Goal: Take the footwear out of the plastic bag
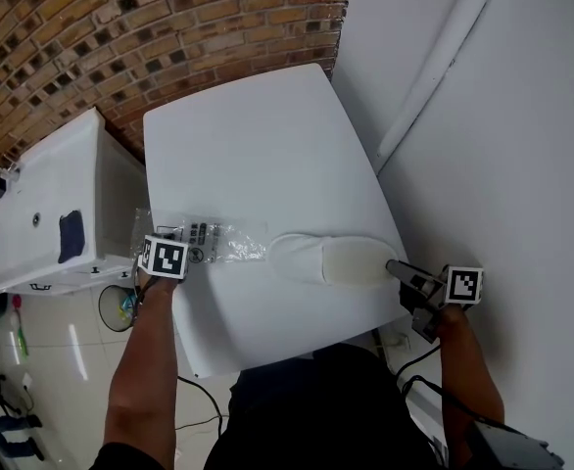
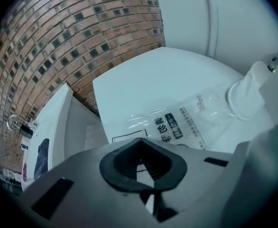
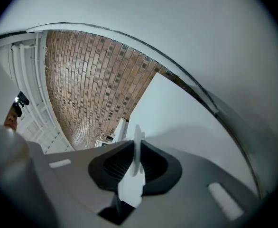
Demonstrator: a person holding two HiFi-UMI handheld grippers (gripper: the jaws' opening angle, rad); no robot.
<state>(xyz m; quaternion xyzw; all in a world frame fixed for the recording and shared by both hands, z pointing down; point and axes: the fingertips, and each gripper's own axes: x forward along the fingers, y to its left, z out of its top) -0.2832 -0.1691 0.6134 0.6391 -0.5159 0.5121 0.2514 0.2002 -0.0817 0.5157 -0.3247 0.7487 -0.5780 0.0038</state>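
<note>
A clear plastic bag point(image 1: 223, 240) with black print lies flat on the white table point(image 1: 258, 145). My left gripper point(image 1: 174, 256) is shut on the bag's left end; in the left gripper view the jaws point(image 2: 141, 163) pinch the film and the bag point(image 2: 186, 122) stretches away. A white slipper point(image 1: 331, 259) lies just right of the bag, its toe at the bag's mouth. My right gripper point(image 1: 393, 267) is shut on the slipper's heel end. In the right gripper view a thin white edge of the slipper point(image 3: 132, 186) stands clamped in the gripper point(image 3: 136, 167).
A white appliance point(image 1: 42, 213) stands left of the table, in front of a brick wall point(image 1: 120, 27). A white wall point(image 1: 502, 116) runs close along the table's right edge. A small bin point(image 1: 119, 306) and cables sit on the tiled floor below.
</note>
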